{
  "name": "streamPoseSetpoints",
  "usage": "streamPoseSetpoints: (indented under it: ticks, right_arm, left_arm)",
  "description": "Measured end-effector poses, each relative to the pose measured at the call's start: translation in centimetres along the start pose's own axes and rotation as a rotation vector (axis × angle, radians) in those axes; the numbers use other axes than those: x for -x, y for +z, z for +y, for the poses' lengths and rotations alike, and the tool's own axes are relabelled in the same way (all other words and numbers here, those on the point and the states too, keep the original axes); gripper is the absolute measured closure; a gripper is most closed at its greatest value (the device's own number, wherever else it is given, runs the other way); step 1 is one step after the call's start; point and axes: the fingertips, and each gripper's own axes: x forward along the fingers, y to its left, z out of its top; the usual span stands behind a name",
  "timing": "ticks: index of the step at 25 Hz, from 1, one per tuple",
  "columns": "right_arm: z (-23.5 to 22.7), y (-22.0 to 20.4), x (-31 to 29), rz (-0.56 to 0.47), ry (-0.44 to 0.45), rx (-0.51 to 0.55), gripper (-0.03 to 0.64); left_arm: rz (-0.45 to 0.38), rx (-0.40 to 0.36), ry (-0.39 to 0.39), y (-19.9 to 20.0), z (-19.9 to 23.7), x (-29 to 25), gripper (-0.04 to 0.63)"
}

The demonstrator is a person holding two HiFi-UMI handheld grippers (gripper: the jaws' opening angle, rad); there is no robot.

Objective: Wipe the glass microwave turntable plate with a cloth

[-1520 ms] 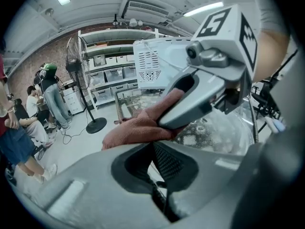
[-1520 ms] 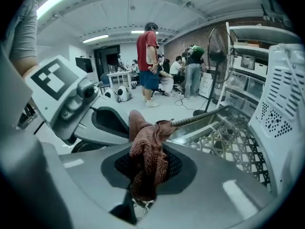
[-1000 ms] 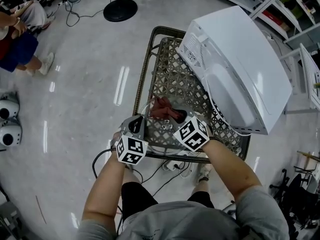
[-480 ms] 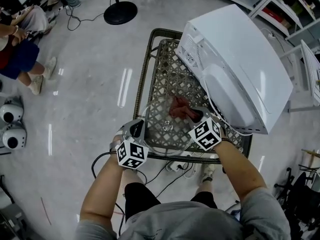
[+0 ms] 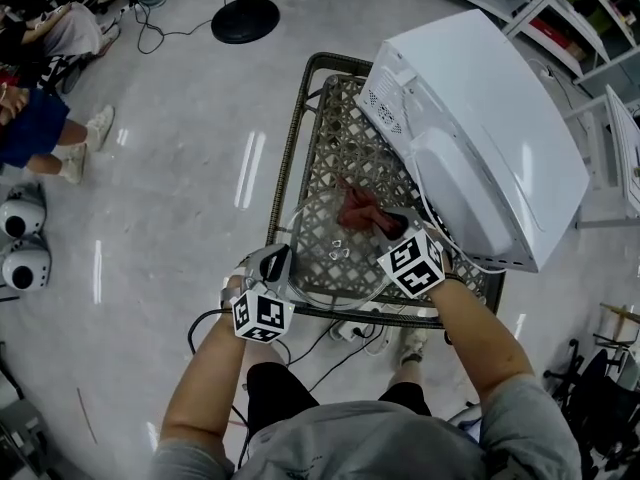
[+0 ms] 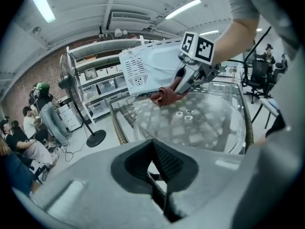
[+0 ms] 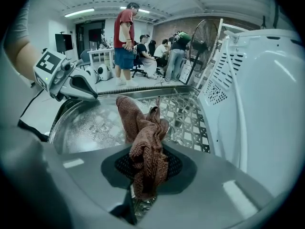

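At the far left edge of the head view, seated people sit on a pale, shiny floor, and the round black base of a fan stand rests on it near the top.

In the middle is a table with a woven lattice top. The glass turntable plate lies on the near part of that lattice.

My left gripper is at the near left rim of the plate. In the left gripper view its jaws are pressed together with the plate's edge running into the notch between them, so it is clamped on the rim.

Further right, a reddish-brown cloth sits bunched on the far right part of the plate. My right gripper is just behind it. The right gripper view shows its jaws closed on the cloth, with folds standing up above them over the glass.

To the right, a white microwave rests on the table's far right side, close beside the plate and cloth, its vented side facing them.
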Motion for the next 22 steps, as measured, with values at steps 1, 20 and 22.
streamPoseSetpoints:
  ticks: [1, 20, 22]
  right_arm:
    - [0.3, 0.4, 0.1, -0.014, 0.002, 0.011, 0.541]
    - [10.6, 4.9, -1.6, -0.084, 0.252, 0.153, 0.541]
    - [9.1, 3.2, -0.7, -0.056, 0.230, 0.147, 0.540]
  left_arm:
    - [-0.005, 0.003, 0.005, -0.1, 0.0, 0.0, 0.598]
    - [-0.037, 0.011, -0.018, 0.0, 0.1, 0.0, 0.597]
    - [-0.038, 0.014, -0.019, 0.0, 0.1, 0.0, 0.597]
